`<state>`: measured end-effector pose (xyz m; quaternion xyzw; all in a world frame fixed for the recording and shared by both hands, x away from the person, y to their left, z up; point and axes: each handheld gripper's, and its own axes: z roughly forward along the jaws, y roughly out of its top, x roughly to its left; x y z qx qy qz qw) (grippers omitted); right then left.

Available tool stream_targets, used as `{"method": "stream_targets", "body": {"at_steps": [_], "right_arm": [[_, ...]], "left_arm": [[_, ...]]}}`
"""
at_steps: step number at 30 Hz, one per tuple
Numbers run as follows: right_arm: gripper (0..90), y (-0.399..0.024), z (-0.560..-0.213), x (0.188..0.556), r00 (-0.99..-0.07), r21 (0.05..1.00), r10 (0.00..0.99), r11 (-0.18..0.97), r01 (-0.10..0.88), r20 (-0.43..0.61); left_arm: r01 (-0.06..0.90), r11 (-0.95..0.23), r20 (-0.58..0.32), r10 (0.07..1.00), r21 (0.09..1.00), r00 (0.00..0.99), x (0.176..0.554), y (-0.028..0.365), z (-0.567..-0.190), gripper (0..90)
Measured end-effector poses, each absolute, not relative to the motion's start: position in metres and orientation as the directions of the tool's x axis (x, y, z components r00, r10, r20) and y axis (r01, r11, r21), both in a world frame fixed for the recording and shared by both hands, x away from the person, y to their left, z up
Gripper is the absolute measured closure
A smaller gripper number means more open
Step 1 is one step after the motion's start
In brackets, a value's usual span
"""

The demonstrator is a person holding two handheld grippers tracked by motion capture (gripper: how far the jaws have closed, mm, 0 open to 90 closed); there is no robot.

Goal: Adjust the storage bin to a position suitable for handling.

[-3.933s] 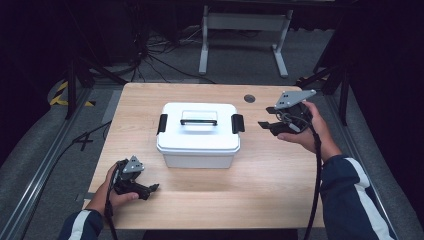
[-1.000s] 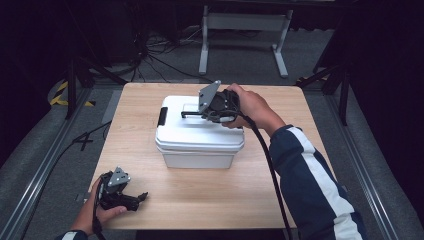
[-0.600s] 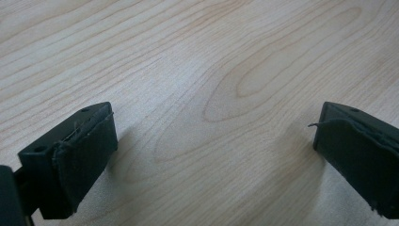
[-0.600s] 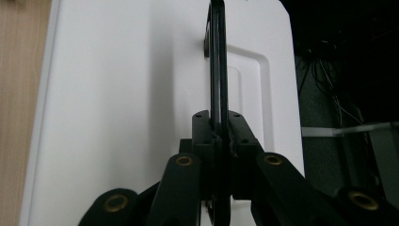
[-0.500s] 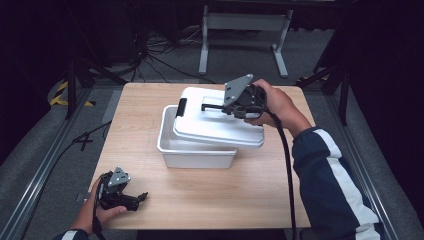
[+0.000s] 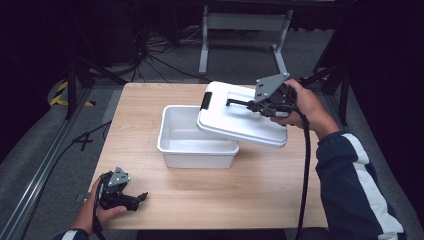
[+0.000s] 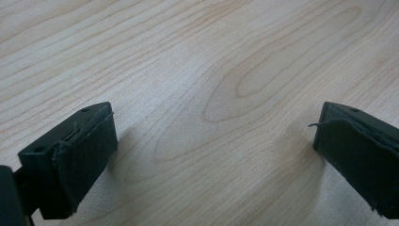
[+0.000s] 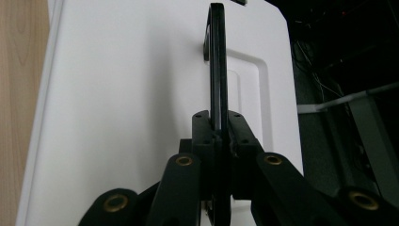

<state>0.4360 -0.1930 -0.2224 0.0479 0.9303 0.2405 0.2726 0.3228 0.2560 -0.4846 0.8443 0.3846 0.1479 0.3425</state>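
The white lid (image 6: 240, 117) hangs in the air over the right part of the white box (image 6: 192, 137), held clear of it and tilted: its edge toward 7 o'clock dips lowest, just over the box's right rim, and its far corner toward 1 o'clock rides highest. In the high view its long axis runs from about 10 o'clock to 4 o'clock. A black latch (image 6: 205, 100) shows on the short end at 10 o'clock; the opposite end, at 4 o'clock, juts out past the box over bare wood. The black handle (image 8: 217, 66) stands up on edge from the recess in the lid's top, and the right gripper (image 6: 252, 106) is clamped tight on it, both pads pinching the thin bar. In the right gripper view the handle runs straight up toward 12 o'clock from the jaws; its lower end is hidden between them, and the lid's near edge is cut off by the frame.

The box sits open near the middle of the wooden table (image 6: 260, 200), its long side lying roughly 9 to 3 o'clock. Its right rim and part of its inside are covered by the lid.

At 7 o'clock from the box, near the table's front left corner, the left gripper (image 6: 137, 197) rests low in the person's hand, jaws spread wide with only wood grain between them.
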Motion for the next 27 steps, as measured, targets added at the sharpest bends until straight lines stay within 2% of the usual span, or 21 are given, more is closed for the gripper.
{"method": "stream_targets", "body": {"at_steps": [27], "right_arm": [[84.6, -0.290, -0.233, 0.435, -0.793, 0.548, 0.406, 0.829, 0.111, -0.453]], "left_arm": [[0.540, -0.478, -0.003, 0.747, 0.693, 0.665, 0.324, 0.257, -0.485, 0.6]]}}
